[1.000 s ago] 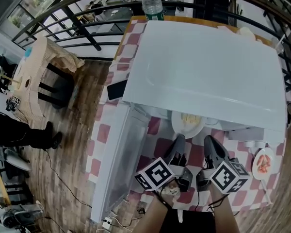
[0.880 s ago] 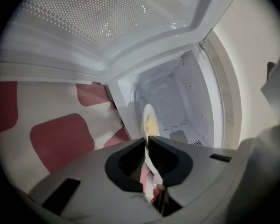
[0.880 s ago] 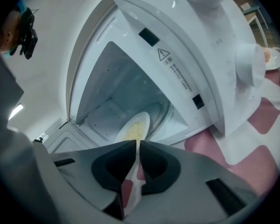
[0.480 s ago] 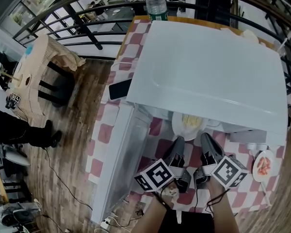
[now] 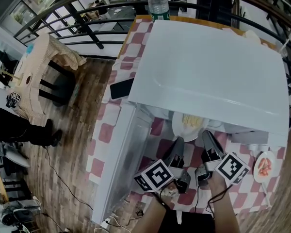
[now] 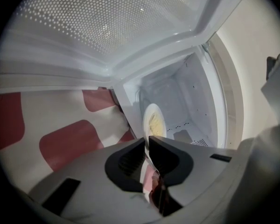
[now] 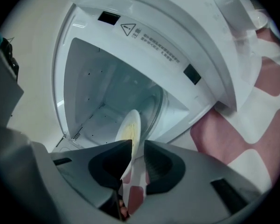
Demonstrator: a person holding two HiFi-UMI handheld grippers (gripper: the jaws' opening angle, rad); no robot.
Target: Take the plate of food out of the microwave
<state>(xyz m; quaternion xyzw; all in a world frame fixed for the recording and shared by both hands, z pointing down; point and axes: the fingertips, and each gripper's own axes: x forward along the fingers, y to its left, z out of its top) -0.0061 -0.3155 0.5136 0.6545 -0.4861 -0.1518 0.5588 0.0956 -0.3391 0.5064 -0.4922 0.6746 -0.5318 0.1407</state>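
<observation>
Plate of food (image 5: 186, 123) sits at the mouth of the microwave (image 5: 213, 67), its near rim toward us, not yet clear of the cavity. The left hand-held gripper (image 6: 146, 143) looks clamped on that rim, jaws nearly together with the pale edge running between them. The right hand-held gripper (image 7: 137, 148) has just been opening: the rim is between its jaws, but there is a gap on one side, so we read it as not gripping.

Risks as we judge them:
- The plate hangs on one thin rim pinch only. If we pull now, it can pivot on the left pads, droop on the right side and shed food into the cavity or onto the checked bench (image 5: 99, 130).
- A glazed rim is slick, so a one-sided tug may slip it out of the jaws altogether.
- The open right jaws stand close around the rim, and any sideways drift would knock it and twist the plate.
- A tilted plate may catch on the cavity sill or swing toward the open door (image 5: 119, 169) on the way out.
</observation>
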